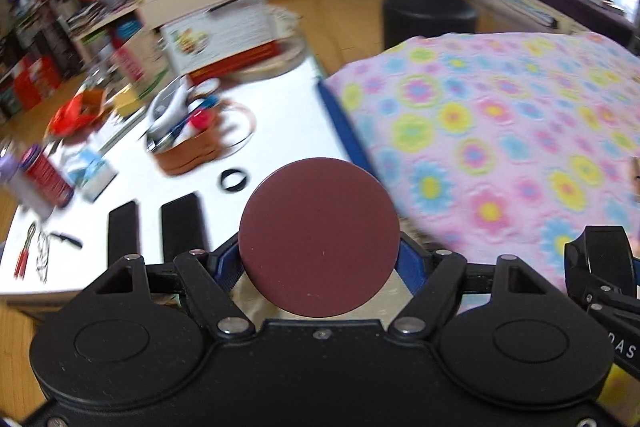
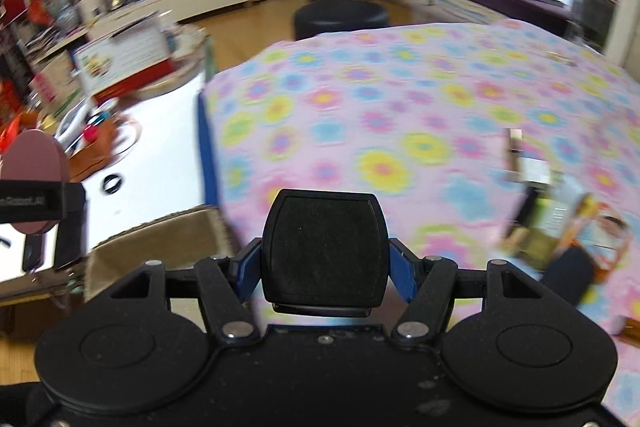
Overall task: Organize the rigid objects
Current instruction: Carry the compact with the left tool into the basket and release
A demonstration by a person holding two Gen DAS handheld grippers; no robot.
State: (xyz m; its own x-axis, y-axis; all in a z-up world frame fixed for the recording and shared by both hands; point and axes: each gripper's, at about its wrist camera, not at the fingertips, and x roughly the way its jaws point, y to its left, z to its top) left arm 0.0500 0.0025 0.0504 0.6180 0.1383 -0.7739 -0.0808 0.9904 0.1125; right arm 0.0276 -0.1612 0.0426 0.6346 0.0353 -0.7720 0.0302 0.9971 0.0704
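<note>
My left gripper (image 1: pixel 320 259) has its blue fingers (image 1: pixel 408 259) closed partway on a flat round maroon disc (image 1: pixel 319 237), which stands face-on to the left wrist camera between the pads. My right gripper (image 2: pixel 325 267) is clamped the same way on a black rounded-square block with a matte face (image 2: pixel 325 247), held between its own blue fingers (image 2: pixel 400 269).

Only the left view shows the white tabletop (image 1: pixel 280 107) in detail: two flat black rectangular slabs (image 1: pixel 180 223) lying side by side near its front edge, a small black ring (image 1: pixel 233 180) beyond them, and a brown basket crammed with utensils (image 1: pixel 188 143) farther back.

Only the right view shows the blurred cluster of small boxes and packets (image 2: pixel 560 223) lying on the pink flowered cloth (image 2: pixel 400 107), and an open cardboard box (image 2: pixel 160 239) just beside the cloth's edge. At its left border that view also catches the maroon disc side-on in the other gripper.
</note>
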